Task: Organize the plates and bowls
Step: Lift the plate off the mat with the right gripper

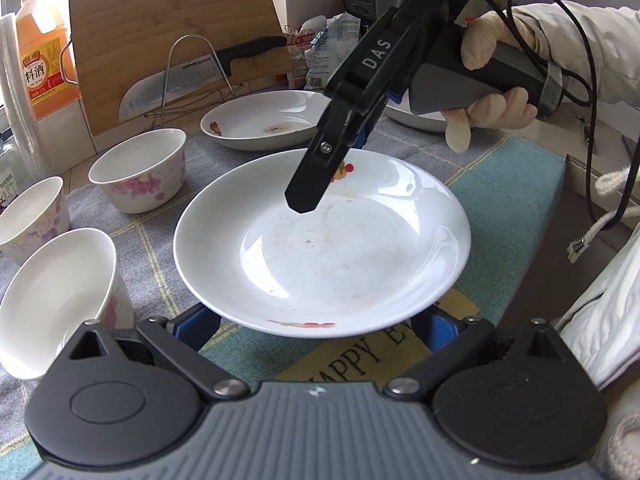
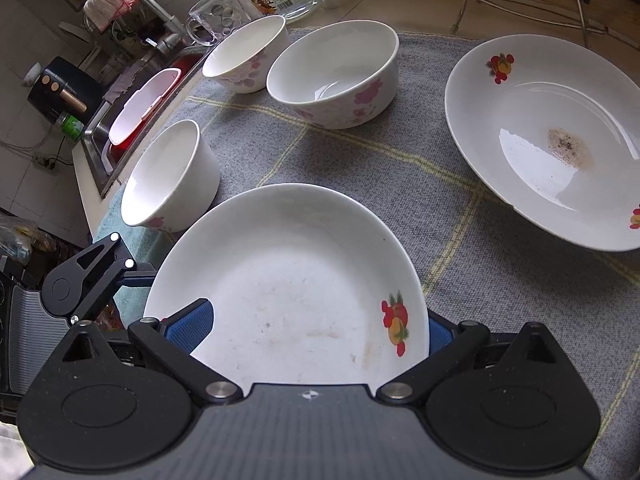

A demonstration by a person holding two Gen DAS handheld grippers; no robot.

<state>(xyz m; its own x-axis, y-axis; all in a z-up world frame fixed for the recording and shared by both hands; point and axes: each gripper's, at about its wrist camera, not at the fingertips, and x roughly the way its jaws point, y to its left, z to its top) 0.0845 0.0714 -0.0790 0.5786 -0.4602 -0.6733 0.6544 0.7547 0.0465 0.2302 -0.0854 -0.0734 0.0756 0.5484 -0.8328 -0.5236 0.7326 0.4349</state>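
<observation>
Gripping plate (image 1: 320, 252) rim, right gripper (image 1: 310, 196) overhead.

A white plate (image 1: 320, 248) with fruit decals and faint smears was lifted, seemingly clear of the cloth. A second plate (image 2: 552, 136), stained brown at its centre, lay beyond. Three white bowls with pink flowers (image 2: 336, 76) (image 2: 246, 54) (image 2: 170, 176) stood upright nearby.

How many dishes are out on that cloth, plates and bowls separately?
Plates: 3 (one at the far right is mostly hidden, so it is only probably a plate)
Bowls: 3
Total: 6
</observation>
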